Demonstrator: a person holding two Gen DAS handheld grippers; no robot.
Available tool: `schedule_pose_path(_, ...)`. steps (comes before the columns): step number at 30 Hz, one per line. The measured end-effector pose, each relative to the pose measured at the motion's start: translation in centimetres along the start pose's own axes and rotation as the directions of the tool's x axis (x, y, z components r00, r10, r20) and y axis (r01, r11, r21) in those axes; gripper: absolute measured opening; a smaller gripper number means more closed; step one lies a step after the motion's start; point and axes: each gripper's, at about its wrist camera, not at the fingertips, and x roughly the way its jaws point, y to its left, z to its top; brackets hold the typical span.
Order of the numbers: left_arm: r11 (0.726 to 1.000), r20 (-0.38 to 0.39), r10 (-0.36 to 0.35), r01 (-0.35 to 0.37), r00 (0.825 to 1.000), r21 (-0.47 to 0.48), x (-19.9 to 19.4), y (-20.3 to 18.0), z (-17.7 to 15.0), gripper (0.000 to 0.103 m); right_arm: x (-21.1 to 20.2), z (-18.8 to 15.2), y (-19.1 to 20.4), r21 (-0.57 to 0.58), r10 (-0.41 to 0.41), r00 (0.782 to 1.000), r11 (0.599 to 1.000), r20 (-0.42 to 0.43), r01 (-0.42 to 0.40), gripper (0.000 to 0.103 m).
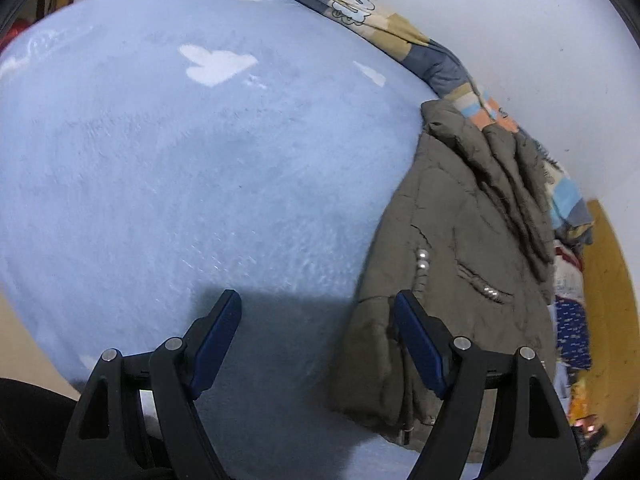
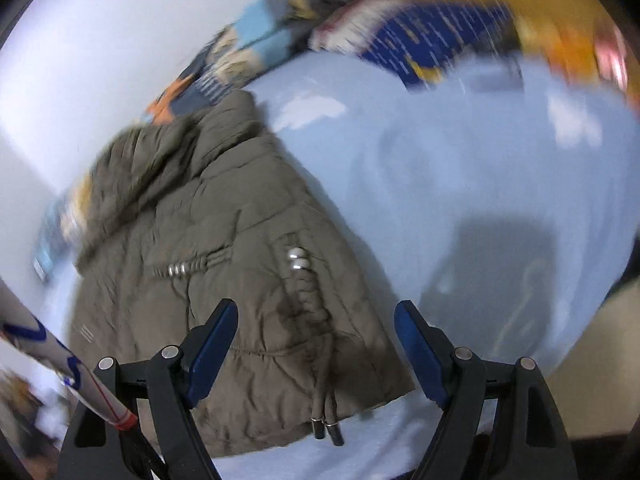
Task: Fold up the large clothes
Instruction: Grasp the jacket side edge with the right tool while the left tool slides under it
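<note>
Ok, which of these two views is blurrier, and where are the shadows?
Right wrist view: heavy motion blur, worst on the pile of fabrics; gripper-shaped shadow on the blue blanket. Left wrist view: sharper; shadow between the left gripper fingers, beside the olive jacket.

Wide bare blue blanket [image 1: 168, 184] open for passing, olive jacket [image 1: 460, 248] and patchwork quilt [image 1: 432, 60] crowding the wall side

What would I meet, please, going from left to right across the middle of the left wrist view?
Light blue blanket → olive padded jacket → patchwork quilt → yellow surface at the right edge.
</note>
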Motion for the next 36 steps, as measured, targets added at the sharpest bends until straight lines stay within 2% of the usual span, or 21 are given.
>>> schedule_pose_path(4, 0.997, -0.020, -0.072, 0.072, 0.997, 0.004, 0.4, -0.6, -0.5, 0.078, 0.8, 0.0, -1.6, 0.112, 0.078, 0.996, 0.991, -0.035, -0.073, 0.083)
schedule_pose_path(8, 0.995, -0.039, -0.080, 0.082, 0.996, 0.059, 1.0, -2.1, -1.1, 0.078, 1.2, -0.2, -1.8, 0.136, 0.097, 0.995, 0.986, -0.035, -0.092, 0.073)
schedule_pose_path(12, 0.994, -0.051, -0.082, 0.085, 0.995, 0.065, 1.5, -2.5, -1.5, 0.077, 1.6, -0.1, -3.1, 0.195, 0.121, 0.992, 0.974, -0.034, -0.113, 0.061)
schedule_pose_path(14, 0.995, -0.045, -0.081, 0.083, 0.996, 0.062, 1.5, -2.6, -1.5, 0.077, 1.9, -0.2, -3.9, 0.230, 0.120, 0.992, 0.967, -0.042, -0.107, 0.061)
schedule_pose_path(19, 0.994, -0.042, -0.086, 0.088, 0.995, 0.057, 1.7, -2.5, -1.5, 0.077, 2.3, -0.5, -4.9, 0.303, 0.174, 0.984, 0.941, -0.047, -0.152, 0.061)
schedule_pose_path(21, 0.992, -0.056, -0.101, 0.105, 0.993, 0.070, 1.8, -2.6, -1.7, 0.077, 2.6, -0.8, -5.0, 0.331, 0.221, 0.973, 0.924, -0.061, -0.189, 0.061)
schedule_pose_path(27, 0.983, -0.088, -0.133, 0.142, 0.987, 0.112, 2.0, -4.0, -3.4, 0.077, 3.9, -3.4, -4.5, 0.424, 0.386, 0.914, 0.854, -0.127, -0.302, 0.062)
schedule_pose_path(29, 0.982, -0.090, -0.123, 0.135, 0.988, 0.134, 2.1, -4.5, -3.9, 0.077, 4.4, -4.7, -3.7, 0.432, 0.412, 0.896, 0.847, -0.164, -0.310, 0.062)
schedule_pose_path(32, 0.982, -0.081, -0.118, 0.129, 0.990, 0.140, 2.2, -4.8, -4.2, 0.077, 3.9, -5.0, -2.4, 0.352, 0.365, 0.917, 0.889, -0.163, -0.292, 0.062)
schedule_pose_path(35, 0.979, -0.074, -0.131, 0.141, 0.989, 0.145, 2.5, -5.4, -4.5, 0.077, 3.9, -4.8, -2.2, 0.362, 0.378, 0.917, 0.879, -0.126, -0.312, 0.062)
schedule_pose_path(36, 0.978, -0.074, -0.138, 0.147, 0.988, 0.151, 2.5, -5.7, -4.7, 0.077, 3.9, -4.7, -2.1, 0.356, 0.380, 0.918, 0.878, -0.113, -0.320, 0.058)
